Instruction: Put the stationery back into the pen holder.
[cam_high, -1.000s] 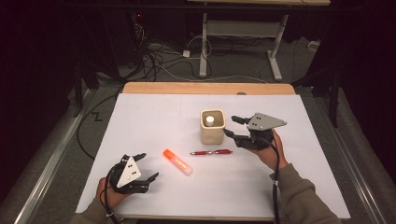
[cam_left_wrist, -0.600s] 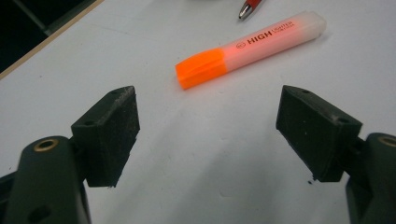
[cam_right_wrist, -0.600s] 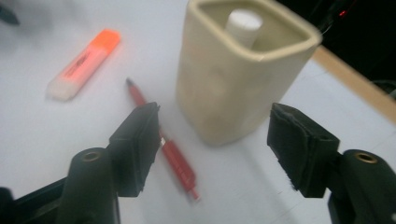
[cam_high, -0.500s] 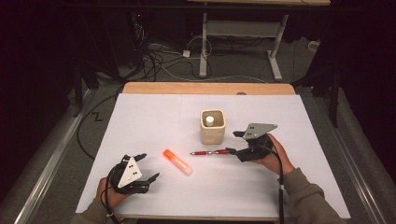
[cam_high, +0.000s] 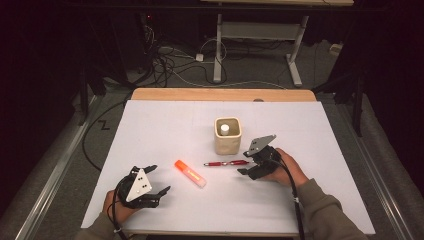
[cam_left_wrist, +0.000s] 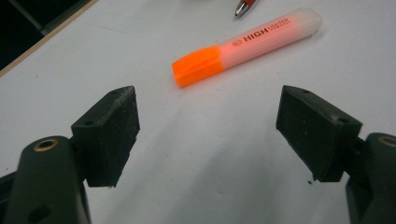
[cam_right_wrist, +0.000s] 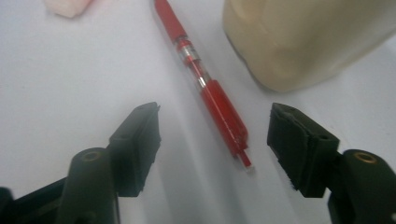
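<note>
The high view looks forward and down from above the near edge of the white-covered table (cam_high: 150, 125). The left gripper view sits low and close, facing the orange translucent plastic highlighter (cam_left_wrist: 247, 44). The right gripper view, equally near, faces the slim red plastic pen (cam_right_wrist: 205, 88) beside the cream square ceramic cup (cam_right_wrist: 303, 37); both gripper views share that pen.

Dark room — tangled floor cables (cam_high: 165, 60), white-legged desk (cam_high: 260, 35) behind the table (cam_high: 150, 115).
</note>
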